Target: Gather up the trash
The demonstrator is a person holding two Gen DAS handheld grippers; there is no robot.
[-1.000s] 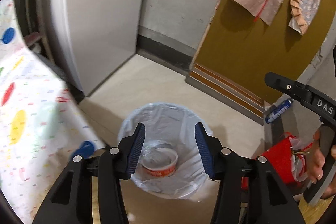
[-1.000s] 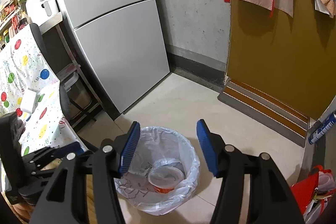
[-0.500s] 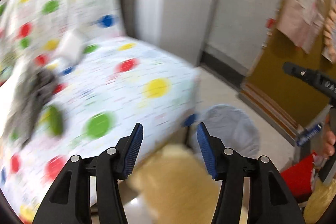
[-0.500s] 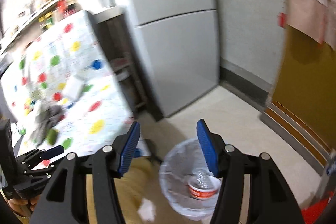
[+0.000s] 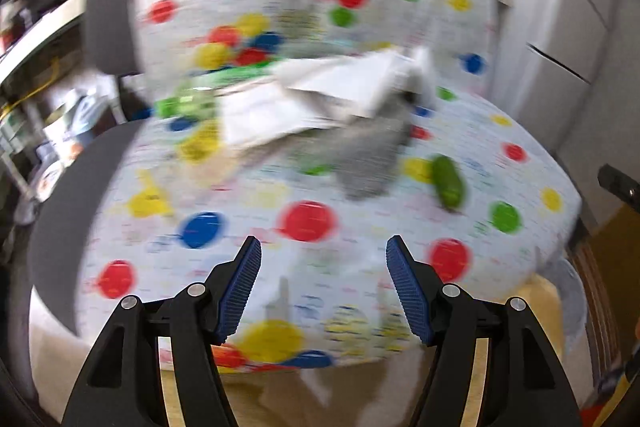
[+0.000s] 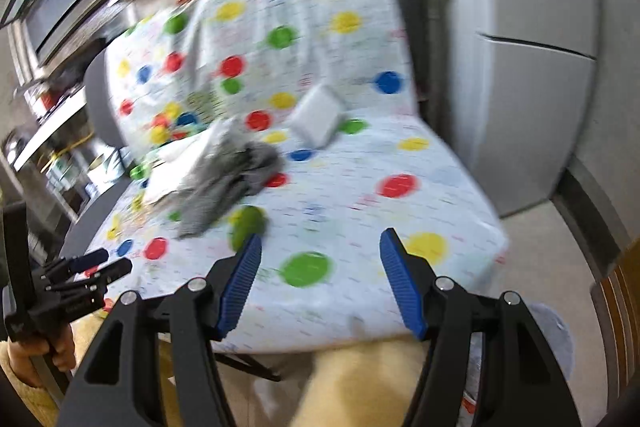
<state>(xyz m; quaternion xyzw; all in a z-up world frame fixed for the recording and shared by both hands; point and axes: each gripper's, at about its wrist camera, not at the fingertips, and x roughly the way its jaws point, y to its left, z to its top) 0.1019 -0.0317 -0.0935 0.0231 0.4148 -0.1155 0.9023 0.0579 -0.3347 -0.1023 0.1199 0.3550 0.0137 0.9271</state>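
Left gripper (image 5: 323,287): seen at the bottom centre of the left wrist view, jaws spread wide with nothing between the blue pads; also seen at the lower left edge of the right wrist view (image 6: 102,264), held in a hand.
Right gripper (image 6: 320,283): set at the bottom centre of its own view, jaws likewise spread and empty, above the near edge of the seat.
Chair cover (image 6: 360,163): a white sheet with red, yellow, blue and green dots, draped over the seat and backrest; heavily blurred in both views.
White papers (image 5: 304,99): piled at upper centre of the left wrist view, toward the back of the seat.
Grey cloth (image 6: 228,179): crumpled left of centre in the right wrist view, touching the papers.
Green object (image 6: 246,221): a small rounded piece lying just in front of the grey cloth, right above the right gripper's left pad; its kind cannot be told through the blur.
White block (image 6: 318,115): resting right of the cloth, against the backrest.
Trash bin (image 6: 556,327): partly seen at lower right, beside the chair, behind the right gripper's finger.
Refrigerator (image 6: 536,87): filling the right side.
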